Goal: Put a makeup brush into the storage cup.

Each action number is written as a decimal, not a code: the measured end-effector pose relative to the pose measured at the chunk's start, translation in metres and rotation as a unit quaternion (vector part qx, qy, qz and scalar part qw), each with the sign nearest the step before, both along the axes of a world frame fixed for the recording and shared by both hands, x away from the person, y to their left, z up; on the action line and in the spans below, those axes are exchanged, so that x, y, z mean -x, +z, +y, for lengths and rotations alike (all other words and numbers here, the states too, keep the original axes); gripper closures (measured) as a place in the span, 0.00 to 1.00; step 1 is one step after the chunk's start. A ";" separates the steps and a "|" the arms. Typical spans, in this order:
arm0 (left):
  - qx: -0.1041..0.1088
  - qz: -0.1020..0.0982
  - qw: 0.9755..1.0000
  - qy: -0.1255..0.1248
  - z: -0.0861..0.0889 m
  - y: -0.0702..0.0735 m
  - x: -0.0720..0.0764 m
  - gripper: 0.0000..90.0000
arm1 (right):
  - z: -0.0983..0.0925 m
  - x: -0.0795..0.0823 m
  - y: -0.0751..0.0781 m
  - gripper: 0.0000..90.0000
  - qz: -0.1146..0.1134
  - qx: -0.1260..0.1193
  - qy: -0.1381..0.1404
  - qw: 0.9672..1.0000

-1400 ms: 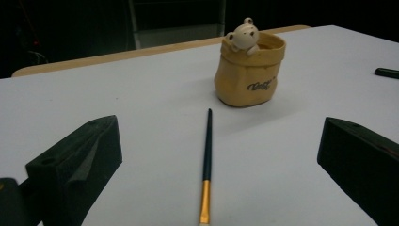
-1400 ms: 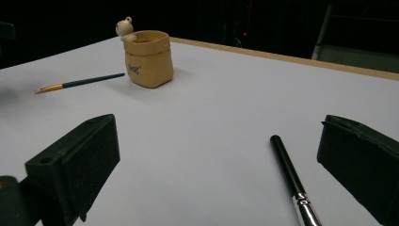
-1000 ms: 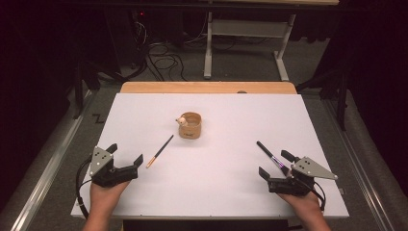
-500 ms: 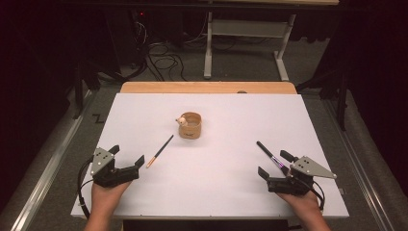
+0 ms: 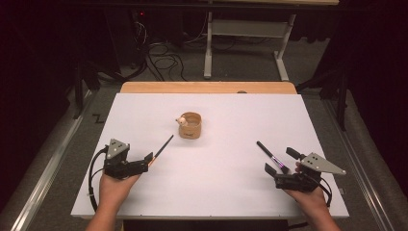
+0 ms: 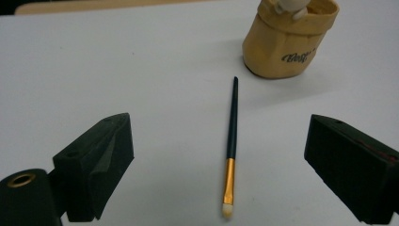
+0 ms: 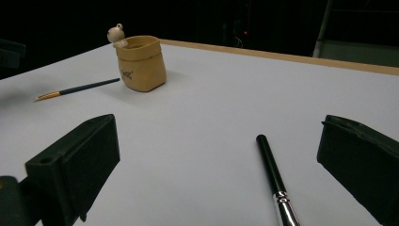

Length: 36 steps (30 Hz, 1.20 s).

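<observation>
A thin dark brush (image 5: 162, 147) with a gold ferrule and pale tip lies on the white table, left of centre. My left gripper (image 5: 146, 161) sits at its tip end. In the left gripper view the brush (image 6: 231, 141) lies between the jaws of the left gripper (image 6: 221, 129). They stand wide and touch nothing, though they have just been closing a little. A black brush (image 5: 272, 156) with a silver ferrule lies at the right. My right gripper (image 5: 280, 162) is open around its ferrule end, and the black brush (image 7: 272, 170) lies nearer the right jaw of the right gripper (image 7: 219, 125).
A small tan pouch-shaped pot (image 5: 190, 126) with a little figure on its rim stands mid-table, just beyond the thin brush's handle end. The white table top (image 5: 231, 192) has a wooden strip along its far edge. Desk legs and cables stand on the floor behind.
My left gripper has slid forward and right, bringing the thin brush's tip between its jaws. The right gripper and both brushes have stayed put.
</observation>
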<state>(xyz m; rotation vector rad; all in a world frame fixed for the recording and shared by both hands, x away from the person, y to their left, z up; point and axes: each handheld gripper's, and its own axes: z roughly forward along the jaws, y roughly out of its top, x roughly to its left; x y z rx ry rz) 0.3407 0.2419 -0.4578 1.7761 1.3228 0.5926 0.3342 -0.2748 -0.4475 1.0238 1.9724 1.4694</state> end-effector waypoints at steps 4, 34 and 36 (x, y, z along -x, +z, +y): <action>-0.028 0.033 0.999 -0.023 -0.006 0.003 -0.006 0.18 | 0.002 0.002 0.000 0.00 -0.001 -0.001 0.002 1.000; -0.132 0.293 0.944 -0.081 -0.030 0.011 -0.041 0.35 | 0.003 0.007 -0.002 0.00 0.003 0.005 0.011 1.000; -0.132 0.305 0.940 -0.078 -0.030 0.012 -0.041 0.35 | 0.002 0.007 -0.002 0.00 0.003 0.004 0.012 1.000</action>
